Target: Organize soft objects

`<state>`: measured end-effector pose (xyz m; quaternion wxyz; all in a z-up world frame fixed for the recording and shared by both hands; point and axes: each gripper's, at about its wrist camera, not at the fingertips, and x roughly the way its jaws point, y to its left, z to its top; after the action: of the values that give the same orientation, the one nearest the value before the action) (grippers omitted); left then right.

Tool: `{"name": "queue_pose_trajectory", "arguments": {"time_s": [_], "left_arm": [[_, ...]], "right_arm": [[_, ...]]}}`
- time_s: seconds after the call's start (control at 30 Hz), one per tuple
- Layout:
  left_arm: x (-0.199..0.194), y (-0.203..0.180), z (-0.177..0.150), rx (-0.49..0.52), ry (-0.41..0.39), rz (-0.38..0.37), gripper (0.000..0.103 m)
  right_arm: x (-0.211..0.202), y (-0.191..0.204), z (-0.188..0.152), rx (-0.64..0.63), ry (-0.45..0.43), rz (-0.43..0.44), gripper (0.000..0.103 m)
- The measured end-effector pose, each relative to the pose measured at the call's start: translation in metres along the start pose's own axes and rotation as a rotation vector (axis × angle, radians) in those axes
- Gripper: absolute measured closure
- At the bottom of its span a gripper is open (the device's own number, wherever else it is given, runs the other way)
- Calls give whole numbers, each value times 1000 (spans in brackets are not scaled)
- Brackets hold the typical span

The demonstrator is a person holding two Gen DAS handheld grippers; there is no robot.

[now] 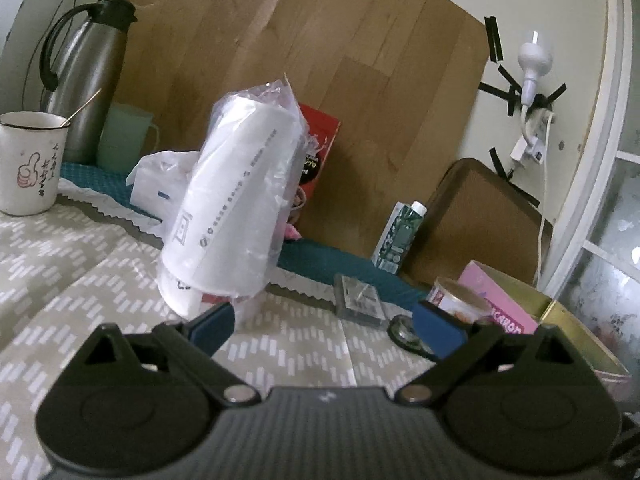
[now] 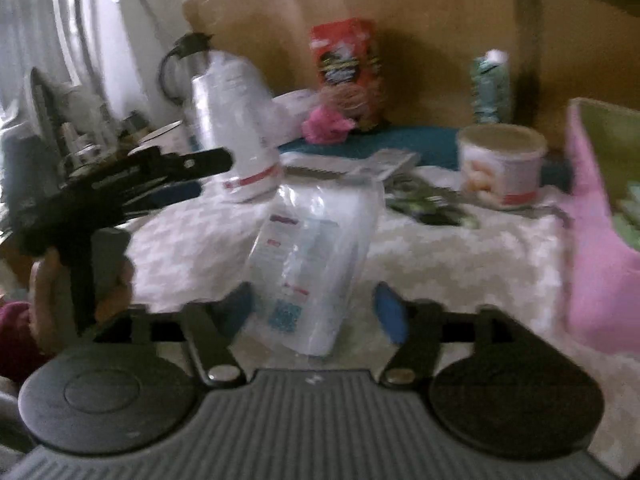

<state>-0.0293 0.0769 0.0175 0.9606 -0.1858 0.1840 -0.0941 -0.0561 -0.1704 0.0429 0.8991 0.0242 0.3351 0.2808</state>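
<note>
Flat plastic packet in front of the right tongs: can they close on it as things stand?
Probably yes. The right tongs are open, and the flat plastic packet lies on the patterned cloth with its near end between the blue pads. Nothing blocks it, though the view is blurred.

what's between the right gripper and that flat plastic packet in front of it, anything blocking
Nothing visible. The flat plastic packet lies on the tablecloth directly ahead of the open right gripper, its near end already between the blue fingers. The view is blurred, so contact is unclear.
</note>
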Motion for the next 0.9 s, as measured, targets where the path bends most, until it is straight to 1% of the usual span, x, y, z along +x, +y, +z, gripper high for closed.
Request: {"name": "queue_pose_trajectory", "arguments": {"time_s": [0.17, 0.27, 0.53, 0.9], "left_arm": [[2, 0, 0, -2, 18, 6, 4], [3, 0, 1, -4, 25, 6, 4], [8, 0, 0, 3, 59, -13, 4], [9, 0, 0, 2, 67, -30, 4]], "right_arm": [[-11, -7, -9, 58, -52, 31, 20], [-16, -10, -15, 67, -56, 46, 18], [-22, -3, -35, -1, -21, 21, 16], [-9, 10, -42, -98, 9, -51, 16]]}}
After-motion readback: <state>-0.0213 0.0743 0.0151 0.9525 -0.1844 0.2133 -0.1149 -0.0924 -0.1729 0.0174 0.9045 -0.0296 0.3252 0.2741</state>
